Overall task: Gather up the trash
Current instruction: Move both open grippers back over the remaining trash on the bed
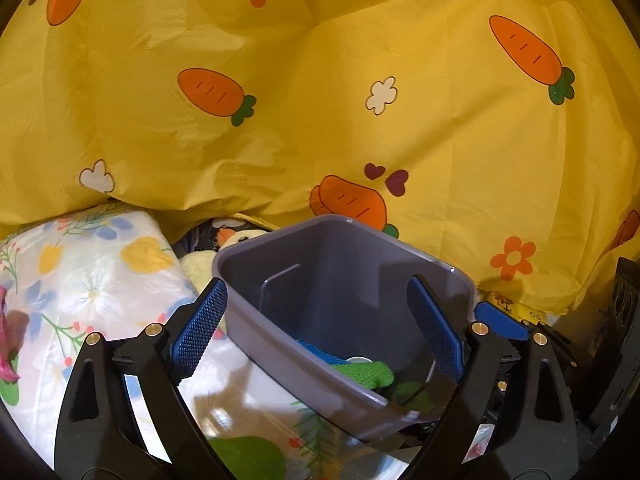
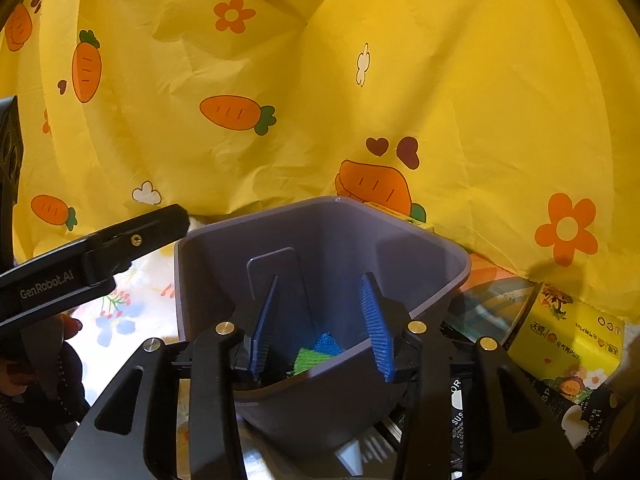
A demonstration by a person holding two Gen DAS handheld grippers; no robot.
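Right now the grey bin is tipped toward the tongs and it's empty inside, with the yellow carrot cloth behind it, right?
Not empty. The right wrist view shows green and blue mesh pieces at the bottom of the grey bin. The rest holds: the bin is tipped toward the tongs, with the yellow carrot cloth behind it.

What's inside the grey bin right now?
In the grey bin, a green scrap and a blue mesh piece lie at the bottom beside a flat divider. The near wall hides the rest of the floor.
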